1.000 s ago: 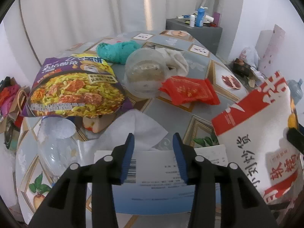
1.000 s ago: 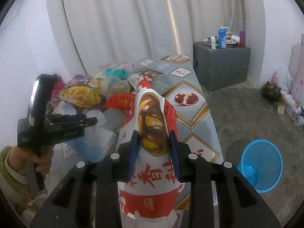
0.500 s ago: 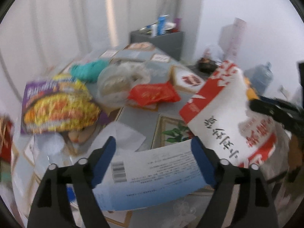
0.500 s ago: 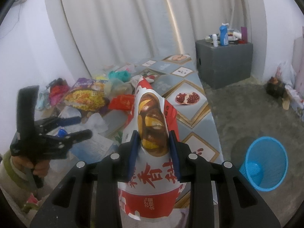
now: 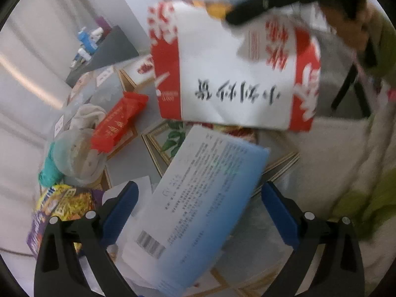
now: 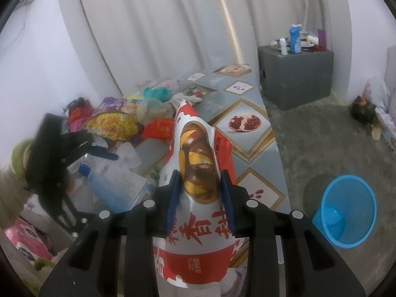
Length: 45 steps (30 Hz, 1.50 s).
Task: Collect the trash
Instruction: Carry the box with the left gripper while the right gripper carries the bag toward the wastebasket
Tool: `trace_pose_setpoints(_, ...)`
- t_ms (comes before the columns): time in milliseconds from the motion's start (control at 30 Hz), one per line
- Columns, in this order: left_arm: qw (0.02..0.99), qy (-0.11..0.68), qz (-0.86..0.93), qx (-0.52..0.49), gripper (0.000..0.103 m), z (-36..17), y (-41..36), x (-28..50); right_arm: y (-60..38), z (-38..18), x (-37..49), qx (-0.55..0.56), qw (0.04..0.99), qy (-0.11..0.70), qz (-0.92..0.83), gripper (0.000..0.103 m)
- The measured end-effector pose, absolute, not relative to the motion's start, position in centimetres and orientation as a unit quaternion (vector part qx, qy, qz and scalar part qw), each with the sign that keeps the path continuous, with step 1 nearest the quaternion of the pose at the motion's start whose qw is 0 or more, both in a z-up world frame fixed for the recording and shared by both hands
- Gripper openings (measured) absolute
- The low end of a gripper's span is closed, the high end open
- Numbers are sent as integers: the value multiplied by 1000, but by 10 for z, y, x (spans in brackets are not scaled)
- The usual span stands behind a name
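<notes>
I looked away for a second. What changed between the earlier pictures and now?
The left gripper rolled sideways and its jaws are opening wide around the blue-and-white packet, not touching it. The right gripper stayed clamped on the red-and-white snack bag; the table litter and blue basket are unmoved.

Black tool [image 6: 200, 193] frames, blue pads [image 5: 279, 215], silver screws, green sleeve [image 5: 386, 37]

Right tool [image 6: 200, 193] clamps snack bag [image 6: 198, 153] — blue bin [image 6: 346, 210] nearby.

Soft, even daylight — left view motion-blurred, fisheye edges warped.
</notes>
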<state>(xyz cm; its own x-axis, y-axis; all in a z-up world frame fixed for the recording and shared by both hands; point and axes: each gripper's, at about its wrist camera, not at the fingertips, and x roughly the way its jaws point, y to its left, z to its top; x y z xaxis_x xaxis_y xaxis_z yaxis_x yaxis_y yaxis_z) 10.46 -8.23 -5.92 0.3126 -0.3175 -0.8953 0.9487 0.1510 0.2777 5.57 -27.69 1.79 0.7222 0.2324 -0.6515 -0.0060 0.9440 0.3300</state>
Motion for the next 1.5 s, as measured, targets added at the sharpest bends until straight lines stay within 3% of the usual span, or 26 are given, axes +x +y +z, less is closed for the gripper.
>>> trace_pose_setpoints(200, 655, 369, -483, 449, 97, -68, -87, 116, -279, 19, 56, 134, 914, 373, 84, 31)
trace_pose_setpoints(400, 626, 362, -507, 469, 89, -72, -101, 115, -277, 21, 65, 72, 907, 391, 141, 32)
trace_pose_setpoints(633, 613, 370, -524, 462, 85, -72, -106, 121, -277, 20, 71, 53, 902, 397, 163, 32)
trace_pose_setpoints(1100, 604, 359, -538, 465, 80, -70, -107, 116, -270, 13, 78, 36, 891, 415, 180, 46)
trace_pose_setpoints(1500, 605, 342, -538, 478, 78, -67, -108, 111, -267, 14, 79, 18, 894, 414, 170, 36)
